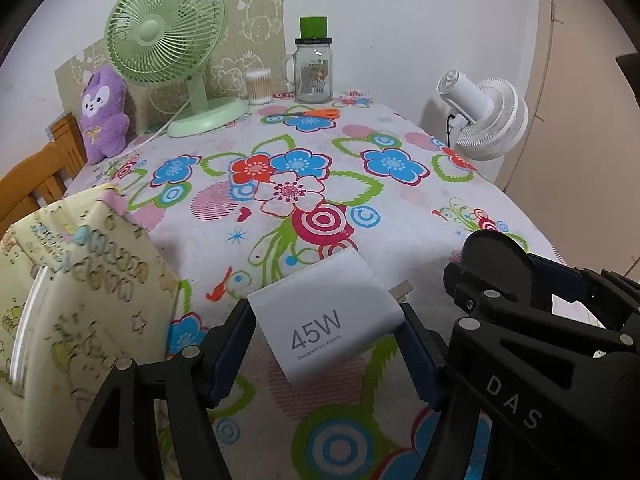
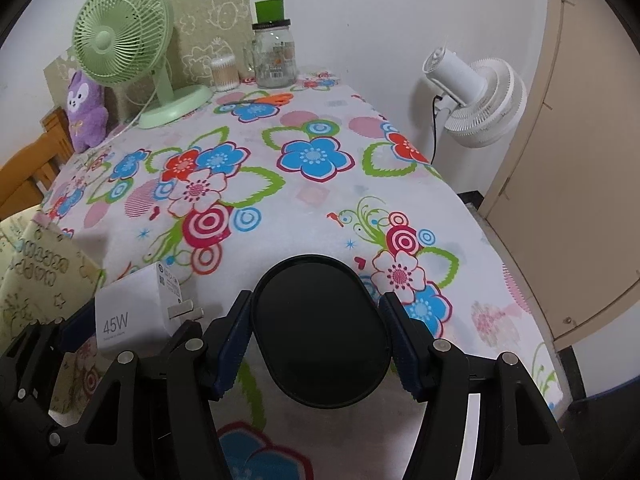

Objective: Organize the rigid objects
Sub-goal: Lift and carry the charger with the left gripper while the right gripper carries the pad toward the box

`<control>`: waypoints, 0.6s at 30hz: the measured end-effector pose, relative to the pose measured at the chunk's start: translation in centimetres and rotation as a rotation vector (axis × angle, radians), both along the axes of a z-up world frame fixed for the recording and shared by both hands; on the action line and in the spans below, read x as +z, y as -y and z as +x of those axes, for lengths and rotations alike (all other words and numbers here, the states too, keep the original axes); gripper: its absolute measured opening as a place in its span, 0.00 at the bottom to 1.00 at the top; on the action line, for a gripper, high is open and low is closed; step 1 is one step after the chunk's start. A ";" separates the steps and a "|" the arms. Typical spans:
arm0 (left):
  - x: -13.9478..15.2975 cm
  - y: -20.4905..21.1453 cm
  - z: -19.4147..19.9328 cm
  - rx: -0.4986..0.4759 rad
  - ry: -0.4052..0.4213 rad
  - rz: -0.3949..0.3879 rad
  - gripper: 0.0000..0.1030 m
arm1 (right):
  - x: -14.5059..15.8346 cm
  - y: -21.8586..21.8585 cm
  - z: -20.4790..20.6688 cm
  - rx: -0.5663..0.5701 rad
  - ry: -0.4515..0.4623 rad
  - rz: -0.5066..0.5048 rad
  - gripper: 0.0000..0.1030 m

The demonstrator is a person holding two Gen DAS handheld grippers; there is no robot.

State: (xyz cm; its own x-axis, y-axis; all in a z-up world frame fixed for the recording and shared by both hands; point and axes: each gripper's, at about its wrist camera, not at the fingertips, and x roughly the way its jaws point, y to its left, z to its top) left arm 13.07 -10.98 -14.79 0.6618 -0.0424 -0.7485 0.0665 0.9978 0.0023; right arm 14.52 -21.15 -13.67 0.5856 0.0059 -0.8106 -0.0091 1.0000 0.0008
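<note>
Your left tongs [image 1: 326, 344] grip the charger [image 1: 320, 316]; the right tongs [image 2: 318, 340] clamp the black case [image 2: 320, 332]. Keep both level, and clear the patterned box [image 1: 84, 280] to the left.

Left tongs [image 1: 328, 354]: matte black linkage arms, angular, with triangular cut-outs and round silver pivot pins. Fingers [image 1: 228, 354] carry dark blue ribbed pads. Right tongs [image 2: 320, 340]: identical black construction, silver pins, blue ribbed pads; white "DAS" lettering is printed along one arm, lower right of the left wrist view.
</note>
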 end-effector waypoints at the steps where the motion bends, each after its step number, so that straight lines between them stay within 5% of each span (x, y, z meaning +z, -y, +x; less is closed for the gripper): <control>1: 0.2 -0.1 -0.3 -0.001 0.004 0.000 0.70 | 0.3 -0.1 -0.3 0.000 0.004 -0.001 0.64; 18: 4.8 -0.5 -5.0 -0.003 0.066 0.039 0.70 | 4.9 -1.1 -5.1 0.007 0.067 0.010 0.64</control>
